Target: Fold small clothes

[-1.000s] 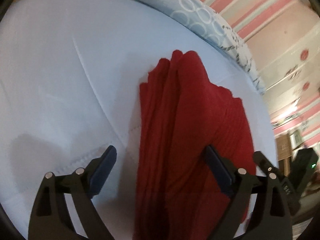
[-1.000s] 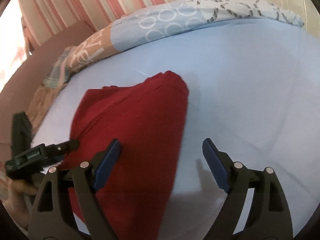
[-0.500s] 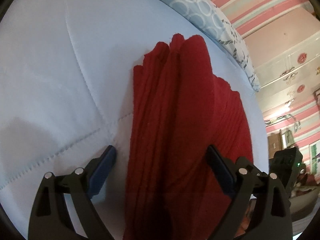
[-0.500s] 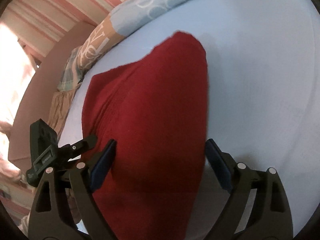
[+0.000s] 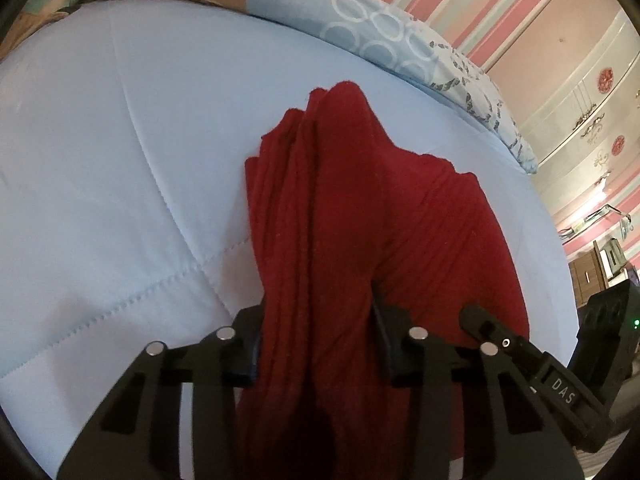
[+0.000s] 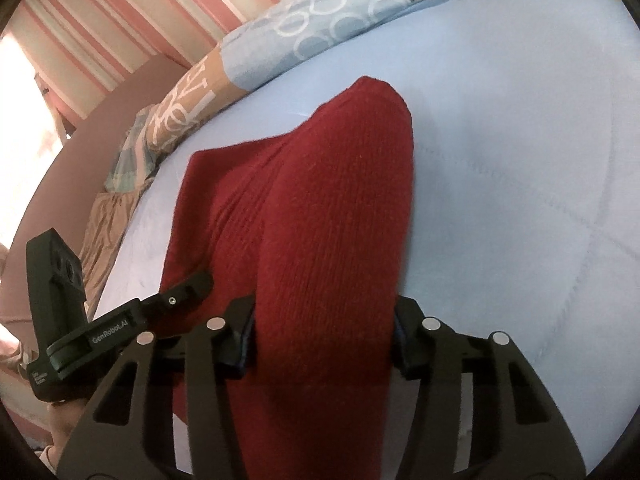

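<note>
Your red knit garment (image 5: 352, 216) lies lengthwise on the pale blue quilt (image 5: 120, 160), already doubled into a long band, and you take its near end with both tools side by side, which I judge sets you up to carry that end over toward the far end. Your left gripper (image 5: 316, 344) is closing, its pads pressing a bunched ridge of the knit (several layers thick). Your right gripper (image 6: 324, 336) is closing too, clamped around the thick rolled edge beside it.
</note>
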A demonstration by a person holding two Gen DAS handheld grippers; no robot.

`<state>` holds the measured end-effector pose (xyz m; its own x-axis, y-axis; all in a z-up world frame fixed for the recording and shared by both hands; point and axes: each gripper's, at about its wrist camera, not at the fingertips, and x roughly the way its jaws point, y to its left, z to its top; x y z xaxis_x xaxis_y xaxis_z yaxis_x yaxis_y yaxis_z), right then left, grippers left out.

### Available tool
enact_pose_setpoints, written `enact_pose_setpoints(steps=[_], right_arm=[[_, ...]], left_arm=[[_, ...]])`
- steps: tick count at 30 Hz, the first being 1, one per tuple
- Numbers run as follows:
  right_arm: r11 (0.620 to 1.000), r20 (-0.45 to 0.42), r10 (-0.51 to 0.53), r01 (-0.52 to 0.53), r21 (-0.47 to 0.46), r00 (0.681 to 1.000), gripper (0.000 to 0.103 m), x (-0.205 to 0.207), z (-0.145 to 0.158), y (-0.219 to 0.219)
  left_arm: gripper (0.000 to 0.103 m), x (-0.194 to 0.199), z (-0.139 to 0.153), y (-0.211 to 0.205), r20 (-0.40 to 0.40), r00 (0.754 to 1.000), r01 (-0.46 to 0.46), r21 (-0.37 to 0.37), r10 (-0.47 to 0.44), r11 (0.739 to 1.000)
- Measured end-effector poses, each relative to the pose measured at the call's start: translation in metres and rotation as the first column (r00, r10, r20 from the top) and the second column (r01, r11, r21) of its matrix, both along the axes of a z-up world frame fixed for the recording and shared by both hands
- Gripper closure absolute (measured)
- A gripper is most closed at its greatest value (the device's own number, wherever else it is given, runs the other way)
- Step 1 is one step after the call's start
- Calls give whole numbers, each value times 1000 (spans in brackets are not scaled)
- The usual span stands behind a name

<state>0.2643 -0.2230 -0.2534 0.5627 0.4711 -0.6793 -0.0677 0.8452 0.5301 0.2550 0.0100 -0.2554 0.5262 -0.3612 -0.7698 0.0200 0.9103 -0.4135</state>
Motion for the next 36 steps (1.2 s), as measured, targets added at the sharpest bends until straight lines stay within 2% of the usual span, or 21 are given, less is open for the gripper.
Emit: enact_pose_setpoints(steps=[6, 12, 17, 20, 25, 27, 30, 32, 34, 35, 36], right_arm=[[996, 83, 18, -11, -84, 996, 54, -5, 23, 5], [986, 172, 29, 0, -165, 985, 54, -15, 56, -14], [980, 226, 13, 33, -194, 974, 54, -31, 87, -63], [976, 237, -1, 53, -211, 972, 54, -44, 96, -101], [957, 213, -3, 65, -284, 977, 54, -62, 94, -165], [955, 200, 1, 59, -291, 980, 54, -68, 82, -187], [952, 150, -3, 49, -303, 989, 52, -72, 43, -216], [941, 109, -3, 40, -337, 994, 49, -73, 19, -220], [931, 120, -5, 48, -362, 993, 39, -80, 9, -220], [925, 134, -15, 64, -374, 991, 34, -84, 8, -220], [913, 152, -38, 96, -396, 988, 24, -88, 9, -219]], left_arm=[[65, -7, 13, -10, 27, 1000, 1, 28, -2, 1000], [66, -21, 42, -41, 89, 996, 25, 48, -29, 999], [66, -34, 70, -84, 137, 990, 38, 29, -41, 999], [66, -43, 82, -128, 157, 986, 57, 27, -60, 998], [66, -55, 63, -212, 146, 985, 83, 71, -93, 994], [66, -61, 47, -247, 139, 984, 96, 132, -114, 987], [65, -67, 19, -279, 116, 986, 97, 190, -120, 977], [63, -68, -6, -294, 75, 992, 85, 230, -105, 969], [40, -76, -15, -299, 101, 993, 35, 280, -66, 959], [36, -80, -16, -299, 118, 992, 1, 310, -40, 951], [27, -80, -17, -297, 119, 993, -15, 315, -23, 949]])
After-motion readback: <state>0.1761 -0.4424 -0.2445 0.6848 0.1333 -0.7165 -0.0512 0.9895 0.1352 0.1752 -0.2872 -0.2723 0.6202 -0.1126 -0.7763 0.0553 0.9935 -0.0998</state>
